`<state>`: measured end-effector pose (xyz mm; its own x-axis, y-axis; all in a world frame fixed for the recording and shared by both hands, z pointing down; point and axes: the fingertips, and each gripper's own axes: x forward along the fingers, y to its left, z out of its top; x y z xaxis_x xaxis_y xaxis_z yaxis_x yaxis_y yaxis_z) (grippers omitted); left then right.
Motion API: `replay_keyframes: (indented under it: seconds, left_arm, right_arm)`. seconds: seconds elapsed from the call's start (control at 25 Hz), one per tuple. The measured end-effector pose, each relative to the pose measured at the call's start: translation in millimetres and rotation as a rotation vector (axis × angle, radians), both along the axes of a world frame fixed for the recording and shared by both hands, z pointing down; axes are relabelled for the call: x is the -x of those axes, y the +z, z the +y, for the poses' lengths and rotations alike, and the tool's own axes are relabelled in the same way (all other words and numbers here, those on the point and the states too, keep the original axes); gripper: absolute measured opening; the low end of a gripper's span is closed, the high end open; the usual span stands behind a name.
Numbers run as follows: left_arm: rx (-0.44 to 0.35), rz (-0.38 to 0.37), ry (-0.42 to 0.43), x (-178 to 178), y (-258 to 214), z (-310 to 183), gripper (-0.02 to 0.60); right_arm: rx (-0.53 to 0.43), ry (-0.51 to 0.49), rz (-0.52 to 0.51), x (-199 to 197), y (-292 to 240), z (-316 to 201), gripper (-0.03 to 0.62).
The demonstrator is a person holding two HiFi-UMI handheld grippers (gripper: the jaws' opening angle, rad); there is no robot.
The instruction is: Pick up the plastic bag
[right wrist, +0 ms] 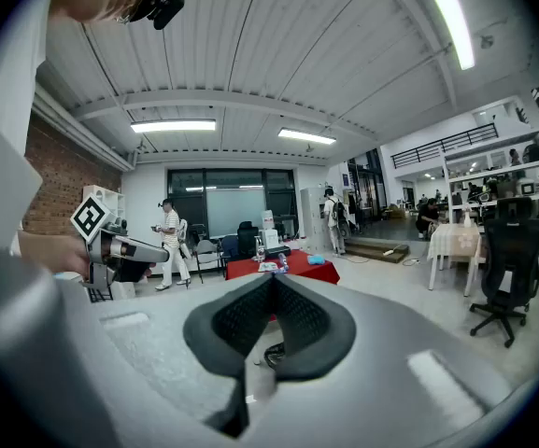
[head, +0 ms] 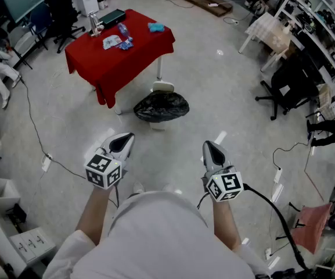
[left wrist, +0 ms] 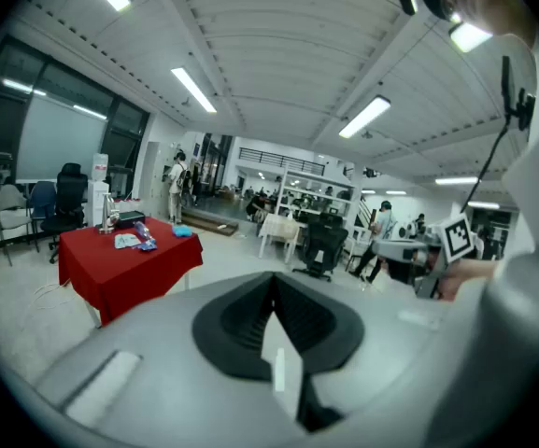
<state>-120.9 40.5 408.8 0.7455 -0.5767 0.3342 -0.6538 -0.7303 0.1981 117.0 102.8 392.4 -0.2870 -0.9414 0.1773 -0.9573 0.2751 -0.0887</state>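
Item: black crumpled plastic bag (head: 161,106), lying low on the pale floor (head: 225,86); nothing is touching it.
Bearing from the jaws: ahead of both pairs of jaws and well apart from them. It sits between their two lines of aim, to the right of the left gripper's heading and to the left of the right gripper's.
Long axis: crosswise to the heading of the jaws, side to side in front of them.
Nearer hand: the left gripper (head: 126,138) is judged somewhat nearer than the right gripper (head: 212,147).
Appearance: glossy, wrinkled film, heaped into a shallow mound with folds across the top. Whether it lies loose or is drawn over something cannot be told.
Handling, as judged: soft and yielding; a raised fold should give the pads more purchase than the flat of the mound.
Left jaws: closed right together, holding nothing.
Right jaws: likewise closed together, holding nothing.
Beyond the bag: a small white object (head: 162,87) at its far edge, of unclear kind; farther on, a red-clothed table (head: 121,51) bearing small blue items.
Requirement for the coming move, as judged: the grippers must close the gap forward and down, and the jaws must part before any grasp.
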Motion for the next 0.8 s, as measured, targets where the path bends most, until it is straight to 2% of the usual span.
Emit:
replay_keyframes:
  seconds: [0.52, 0.8]
  left_arm:
    - [0.018, -0.012, 0.000, -3.5, 5.0, -4.2, 0.003]
    - [0.007, -0.026, -0.009, -10.0, 5.2, 6.7, 0.003]
  right_arm:
    - [0.013, -0.008, -0.001, -3.5, 2.8, -7.6, 0.001]
    - [0.025, -0.056, -0.002, -6.6, 6.6, -4.6, 0.002]
